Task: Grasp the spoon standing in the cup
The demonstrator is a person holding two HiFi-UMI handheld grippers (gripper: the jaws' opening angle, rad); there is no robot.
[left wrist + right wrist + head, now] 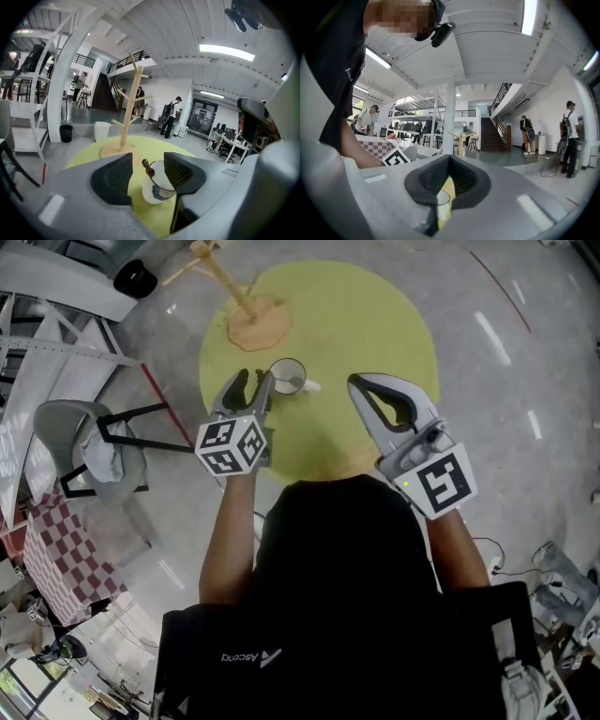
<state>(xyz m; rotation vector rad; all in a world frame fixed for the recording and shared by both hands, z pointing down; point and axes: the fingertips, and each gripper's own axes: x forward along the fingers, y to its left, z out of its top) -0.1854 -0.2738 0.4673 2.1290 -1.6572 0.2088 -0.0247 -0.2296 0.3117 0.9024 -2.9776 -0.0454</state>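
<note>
A white cup (288,377) stands on the round yellow table (375,324). In the left gripper view a dark brown spoon (148,169) stands in the cup (157,191), its knobbed handle leaning left. My left gripper (255,381) is just left of the cup and open; its jaws (147,159) stand apart, with the spoon handle seen in the gap, a little beyond the pads. My right gripper (356,382) hovers to the right of the cup, its tips together and nothing held (450,159). Below its pads the cup (442,199) shows faintly.
A wooden mug tree (246,310) stands on the table behind the cup, also in the left gripper view (129,112). A grey chair (94,446) and a checkered cloth (61,549) are on the floor at left. People stand far off in the hall.
</note>
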